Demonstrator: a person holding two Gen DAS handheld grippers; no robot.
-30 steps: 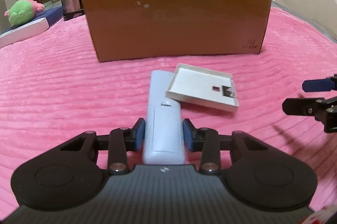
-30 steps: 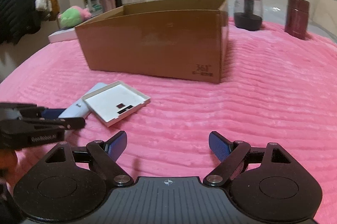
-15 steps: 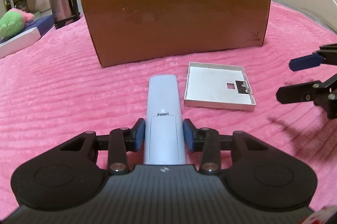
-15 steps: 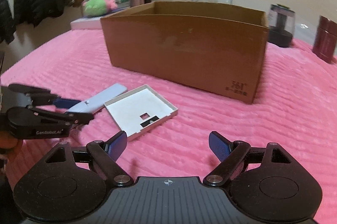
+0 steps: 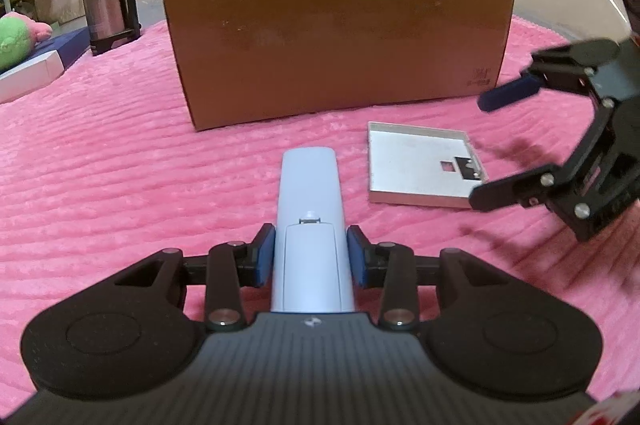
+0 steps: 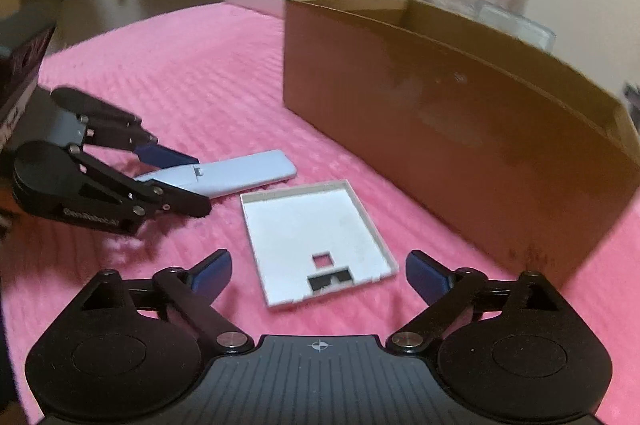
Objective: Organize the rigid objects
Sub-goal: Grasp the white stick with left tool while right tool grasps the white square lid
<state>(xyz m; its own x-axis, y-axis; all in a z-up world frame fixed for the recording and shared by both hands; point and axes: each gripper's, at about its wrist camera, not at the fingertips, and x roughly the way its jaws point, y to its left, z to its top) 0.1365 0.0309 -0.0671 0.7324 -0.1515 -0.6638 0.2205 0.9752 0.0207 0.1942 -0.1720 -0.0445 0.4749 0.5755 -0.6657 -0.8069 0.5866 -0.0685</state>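
Pink blanket [image 5: 120, 161] lying under everything.

Left view: left tool [image 5: 310, 257] squeezing the remote [image 5: 310, 193] at its battery end, pads pressing both sides. Having been drawn out from beneath the tray [image 5: 416, 165], now pointing at the box [image 5: 340, 41], clear of the tray and beside it. Right tool [image 5: 482, 151] swinging in over the tray's right corner, fingers spread.

Right view: right tool [image 6: 318, 271] gaping wide, holding nothing, closing in on the tray [image 6: 312, 229] and now framing its near edge. Left tool [image 6: 198, 185] clasping the remote [image 6: 248, 169] just left of it; box [image 6: 440, 113] standing behind.

Probably meaning both pieces are separated and ready for boxing: remote lifting first, tray still needing a pinch.
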